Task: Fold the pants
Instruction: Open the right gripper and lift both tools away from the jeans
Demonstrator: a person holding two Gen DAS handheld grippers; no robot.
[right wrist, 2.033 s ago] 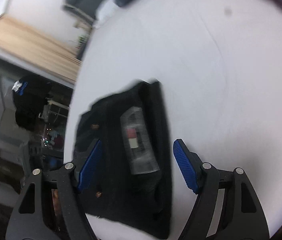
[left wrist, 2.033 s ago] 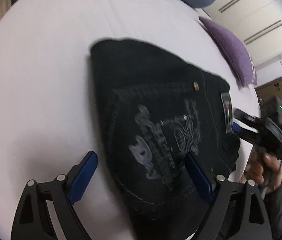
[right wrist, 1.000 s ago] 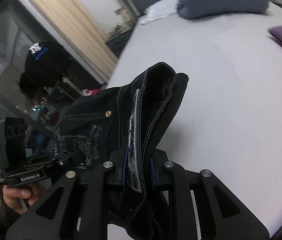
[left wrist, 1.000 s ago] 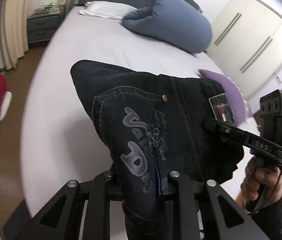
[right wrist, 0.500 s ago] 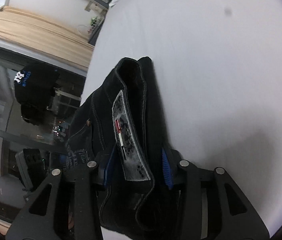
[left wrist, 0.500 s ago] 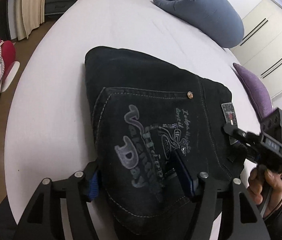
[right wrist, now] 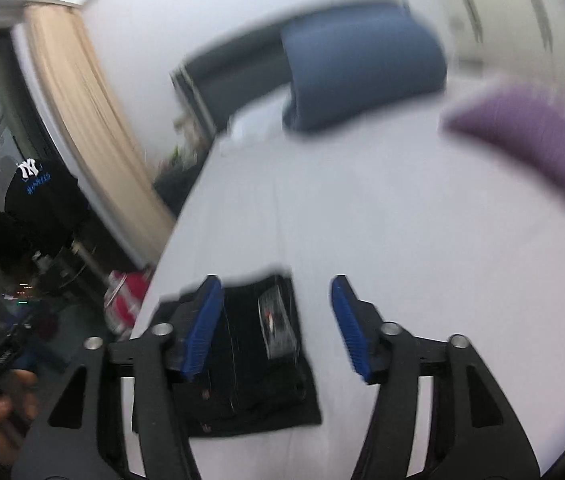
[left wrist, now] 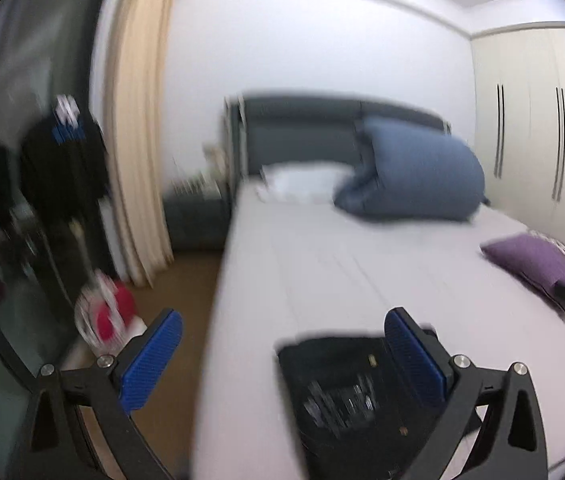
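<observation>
The folded black jeans (left wrist: 346, 392) lie flat on the white bed (left wrist: 322, 264) near its front edge, the printed back pocket facing up. They also show in the right wrist view (right wrist: 254, 352) with the waist label on top. My left gripper (left wrist: 282, 360) is open and empty, raised above and behind the jeans. My right gripper (right wrist: 278, 324) is open and empty, also raised above the jeans. Both views are blurred by motion.
A rolled blue duvet (left wrist: 410, 176) and a white pillow (left wrist: 302, 180) lie at the dark headboard. A purple cushion (left wrist: 538, 264) lies at the right. A beige curtain (left wrist: 134, 152), a red and white object on the floor (left wrist: 102, 316) and wardrobes (left wrist: 530, 136) surround the bed.
Both grippers have opened and let go of the jeans, which now lie on the bed. Both grippers have lifted and tilted up toward the headboard.
</observation>
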